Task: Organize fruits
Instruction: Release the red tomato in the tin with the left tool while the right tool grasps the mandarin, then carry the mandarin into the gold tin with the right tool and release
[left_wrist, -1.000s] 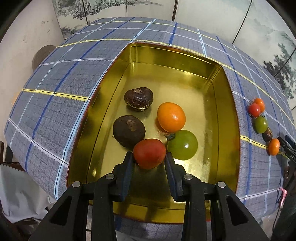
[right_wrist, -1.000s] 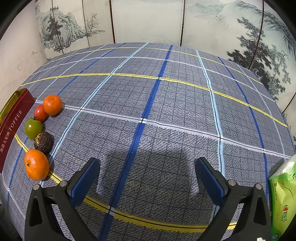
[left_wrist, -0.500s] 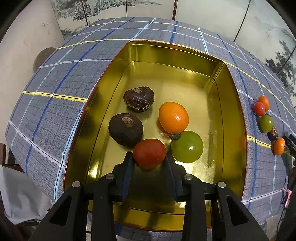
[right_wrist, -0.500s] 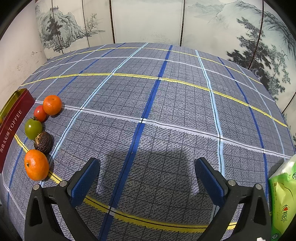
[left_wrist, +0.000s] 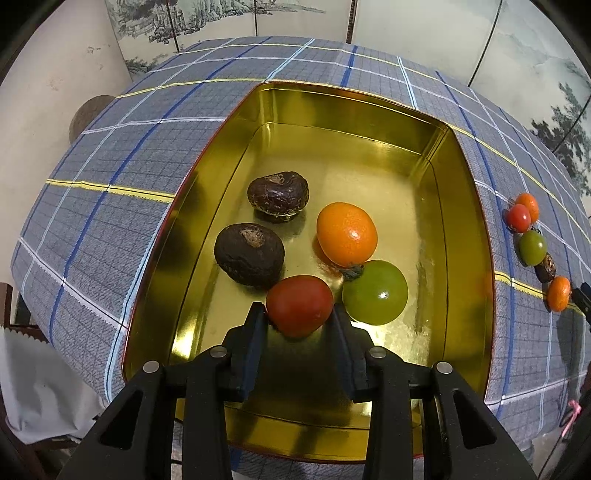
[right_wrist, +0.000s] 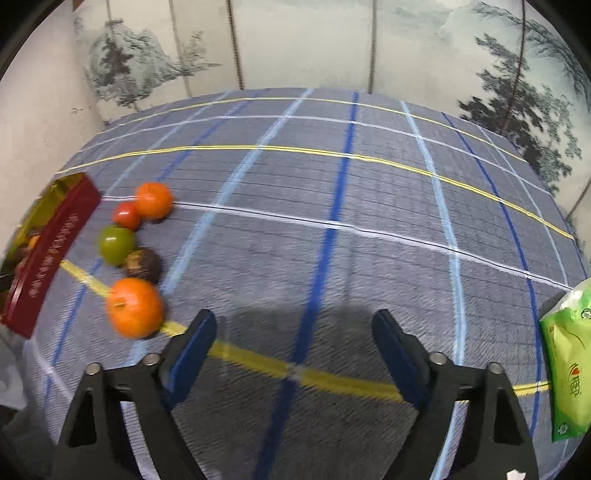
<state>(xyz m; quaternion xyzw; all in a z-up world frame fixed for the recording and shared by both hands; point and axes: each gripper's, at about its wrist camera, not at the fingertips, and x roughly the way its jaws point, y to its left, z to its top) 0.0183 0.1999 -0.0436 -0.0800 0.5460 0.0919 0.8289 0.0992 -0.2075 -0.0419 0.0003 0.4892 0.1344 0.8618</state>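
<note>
The left gripper (left_wrist: 298, 314), jaws easing apart around the red tomato (left_wrist: 299, 305) at the gold tin's (left_wrist: 469, 236) six o'clock, should release low. The right gripper (right_wrist: 291, 343) narrows, empty.

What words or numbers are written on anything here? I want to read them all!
Red side of the tin: a row of pale letters, too blurred to read.
Green packet: a red logo and small print, too blurred and cut off to read.
Fruits, cloth and grippers: no writing.
</note>
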